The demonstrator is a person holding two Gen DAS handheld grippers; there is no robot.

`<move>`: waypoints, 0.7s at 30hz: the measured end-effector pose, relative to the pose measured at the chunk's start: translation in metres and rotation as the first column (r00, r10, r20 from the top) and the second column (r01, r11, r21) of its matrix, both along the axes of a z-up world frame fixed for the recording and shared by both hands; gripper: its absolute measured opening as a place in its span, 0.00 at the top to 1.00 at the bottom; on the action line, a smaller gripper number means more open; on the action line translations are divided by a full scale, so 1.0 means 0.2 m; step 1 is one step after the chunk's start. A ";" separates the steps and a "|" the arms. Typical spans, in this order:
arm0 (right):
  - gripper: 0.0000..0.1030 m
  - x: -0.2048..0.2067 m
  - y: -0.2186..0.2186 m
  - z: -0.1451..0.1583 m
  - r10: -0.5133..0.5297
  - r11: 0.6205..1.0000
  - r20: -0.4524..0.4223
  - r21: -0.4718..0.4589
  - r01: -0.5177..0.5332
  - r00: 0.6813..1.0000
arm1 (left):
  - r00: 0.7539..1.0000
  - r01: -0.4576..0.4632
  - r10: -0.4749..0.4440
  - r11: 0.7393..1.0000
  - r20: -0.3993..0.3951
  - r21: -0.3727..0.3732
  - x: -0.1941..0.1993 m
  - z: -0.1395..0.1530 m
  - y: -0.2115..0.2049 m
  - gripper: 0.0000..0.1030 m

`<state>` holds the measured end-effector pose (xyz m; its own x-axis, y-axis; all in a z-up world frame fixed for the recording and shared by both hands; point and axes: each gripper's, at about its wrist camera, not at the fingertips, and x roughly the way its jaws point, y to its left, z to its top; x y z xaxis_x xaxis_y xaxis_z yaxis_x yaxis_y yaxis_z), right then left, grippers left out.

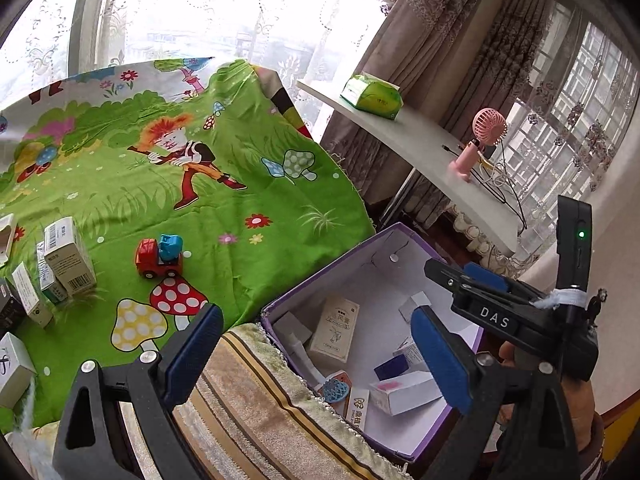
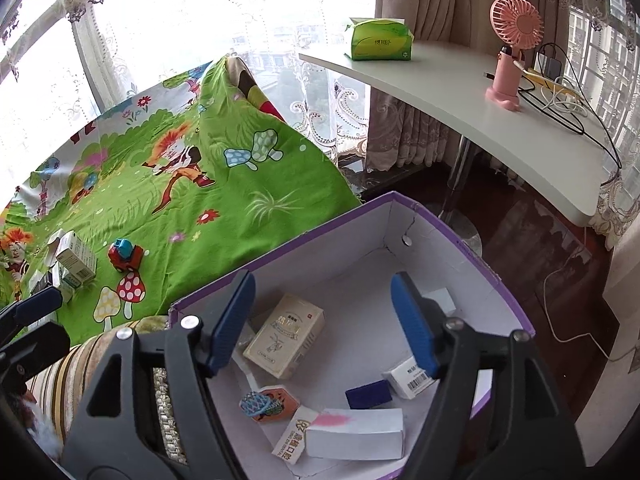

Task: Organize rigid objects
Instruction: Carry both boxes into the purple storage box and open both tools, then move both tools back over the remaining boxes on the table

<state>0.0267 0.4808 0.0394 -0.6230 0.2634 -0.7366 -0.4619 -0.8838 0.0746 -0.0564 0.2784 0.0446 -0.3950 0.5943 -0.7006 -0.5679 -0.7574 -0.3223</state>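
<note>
On the far left, a cluster of small cartons (image 1: 66, 258) stands on the green cartoon cloth (image 1: 224, 184), some upright and leaning against each other, with another white carton (image 1: 12, 368) nearer the lower edge. Just to their right, apart from them, a red toy truck (image 1: 159, 257) with a blue drum sits on the cloth above a printed red mushroom. The left gripper (image 1: 316, 360) hangs over the edge of a striped, fringed cover (image 1: 256, 400), its blue-padded jaws spread wide with nothing between them.

To the right of the cloth stands a purple box (image 2: 460, 240) with a white inside, open at the top. Inside lie a beige carton (image 2: 285, 334) with a line drawing, a small orange packet (image 2: 276, 402) with a blue mesh piece (image 2: 254, 402) on it, a flat yellow-and-white packet (image 2: 294, 438), a long white carton (image 2: 356, 434) with a pink smear, a dark blue block (image 2: 368, 394) and a barcoded white carton (image 2: 410, 378). The right gripper (image 2: 322, 320) is poised above the box, jaws wide apart and empty, one pad over the box's left wall and the other over its right half.

Farther right, a white shelf (image 2: 440, 84) carries a green tissue pack (image 2: 378, 40), a pink handheld fan (image 2: 510, 52) on its stand and tangled cables (image 2: 568, 100), with patterned curtains (image 2: 420, 8) behind
</note>
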 end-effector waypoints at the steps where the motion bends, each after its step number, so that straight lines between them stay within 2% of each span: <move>1: 0.28 -0.01 -0.02 0.01 0.008 1.000 -0.001 0.002 -0.008 1.000 | 1.000 -0.008 0.008 1.000 0.002 0.004 -0.01 0.00 -0.02 0.07; 7: 0.27 -0.06 -0.13 0.02 0.065 0.998 0.006 0.008 -0.065 0.998 | 0.997 -0.078 0.078 0.997 -0.011 0.009 -0.07 0.01 -0.19 0.08; 11: 0.27 -0.10 -0.22 0.03 0.109 0.994 0.010 0.015 -0.109 0.994 | 0.986 -0.162 0.161 0.987 -0.034 -0.008 -0.11 0.03 -0.33 0.08; 17: 0.26 -0.16 -0.35 0.03 0.167 0.986 0.016 0.020 -0.167 0.986 | 0.954 -0.298 0.297 0.954 -0.037 -0.032 -0.19 0.02 -0.58 0.08; 21: 0.25 -0.20 -0.42 0.03 0.203 0.979 0.023 0.015 -0.203 0.979 | 0.926 -0.377 0.377 0.926 -0.011 -0.027 -0.23 0.00 -0.74 0.08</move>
